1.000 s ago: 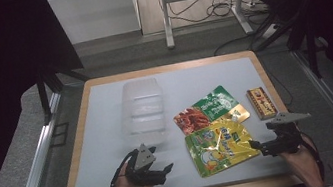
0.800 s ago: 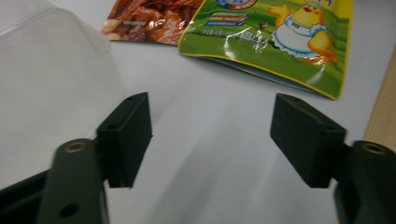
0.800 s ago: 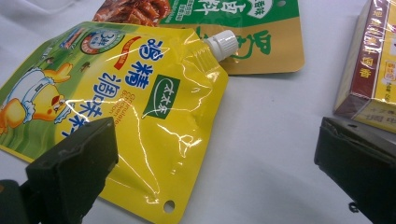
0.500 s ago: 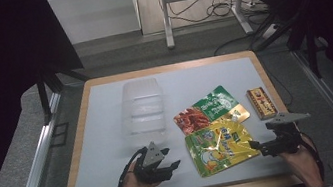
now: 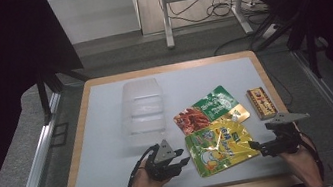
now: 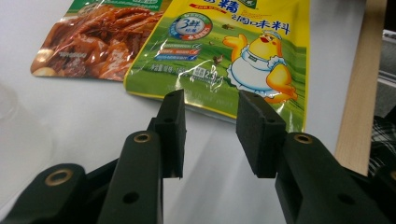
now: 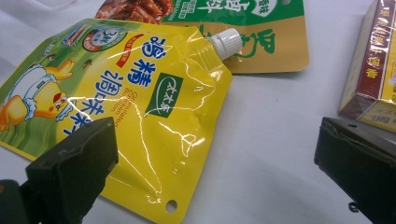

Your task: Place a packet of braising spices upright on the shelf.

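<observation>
While both hands are resting near the table's (image 5: 118, 182) front edge, the left gripper (image 5: 179, 163) is sitting just left of the yellow pouch (image 5: 219, 145), its jaws parted by a narrow gap and holding nothing. In the left gripper view (image 6: 209, 133) those jaws are pointing at the pouch's (image 6: 233, 51) bottom edge without touching it. At the front right corner, the right gripper (image 5: 259, 148) is lying with its jaws spread wide beside the pouch's right edge. Farther back, the green and red pouch (image 5: 207, 109) is lying partly under the yellow one, whose white cap (image 7: 226, 42) is resting on it. By the right edge, 1 small box (image 5: 261, 102) is lying flat. Beyond the left gripper, 1 clear plastic tub (image 5: 142, 108) is standing near the table's middle.
</observation>
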`<state>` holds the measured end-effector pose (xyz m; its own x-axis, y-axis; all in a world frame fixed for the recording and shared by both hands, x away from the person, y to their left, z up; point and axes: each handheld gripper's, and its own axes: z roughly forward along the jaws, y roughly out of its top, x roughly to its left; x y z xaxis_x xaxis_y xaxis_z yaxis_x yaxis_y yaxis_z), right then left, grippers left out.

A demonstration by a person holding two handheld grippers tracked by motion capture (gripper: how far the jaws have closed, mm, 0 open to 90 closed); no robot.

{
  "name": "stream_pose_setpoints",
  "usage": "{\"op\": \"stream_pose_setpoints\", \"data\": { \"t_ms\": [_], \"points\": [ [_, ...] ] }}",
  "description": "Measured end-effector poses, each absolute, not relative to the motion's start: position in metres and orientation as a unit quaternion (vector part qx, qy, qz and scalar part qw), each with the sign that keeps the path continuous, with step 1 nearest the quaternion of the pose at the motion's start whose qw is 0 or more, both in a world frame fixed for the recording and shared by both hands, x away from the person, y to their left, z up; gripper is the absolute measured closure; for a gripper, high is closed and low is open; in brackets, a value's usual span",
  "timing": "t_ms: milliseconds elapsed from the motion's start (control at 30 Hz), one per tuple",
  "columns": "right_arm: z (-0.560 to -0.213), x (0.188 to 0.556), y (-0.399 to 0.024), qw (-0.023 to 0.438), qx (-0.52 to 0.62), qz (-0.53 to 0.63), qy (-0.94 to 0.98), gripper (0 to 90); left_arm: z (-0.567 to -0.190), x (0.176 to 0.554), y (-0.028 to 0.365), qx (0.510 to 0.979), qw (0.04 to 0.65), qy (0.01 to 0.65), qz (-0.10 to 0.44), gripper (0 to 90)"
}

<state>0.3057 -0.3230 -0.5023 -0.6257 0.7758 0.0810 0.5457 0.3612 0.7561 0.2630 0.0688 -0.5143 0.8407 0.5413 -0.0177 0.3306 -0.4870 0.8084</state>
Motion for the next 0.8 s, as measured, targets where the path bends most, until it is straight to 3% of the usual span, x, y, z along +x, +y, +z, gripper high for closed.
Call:
{"op": "stream_pose_setpoints", "data": {
  "t_ms": [233,433,800],
  "points": [
    [-0.504,0.306,-0.321,0.144,0.404,0.39,0.815,0.0,-0.517,0.266,0.055,0.859,0.433,0.244,0.123,73.7],
    [-0.504,0.307,-0.321,0.143,0.404,0.388,0.816,0.0,-0.518,0.271,0.045,0.862,0.435,0.235,0.109,89.5],
    [-0.504,0.307,-0.32,0.138,0.402,0.389,0.817,0.0,-0.525,0.289,0.03,0.855,0.453,0.236,0.092,90.0]
  ]
}}
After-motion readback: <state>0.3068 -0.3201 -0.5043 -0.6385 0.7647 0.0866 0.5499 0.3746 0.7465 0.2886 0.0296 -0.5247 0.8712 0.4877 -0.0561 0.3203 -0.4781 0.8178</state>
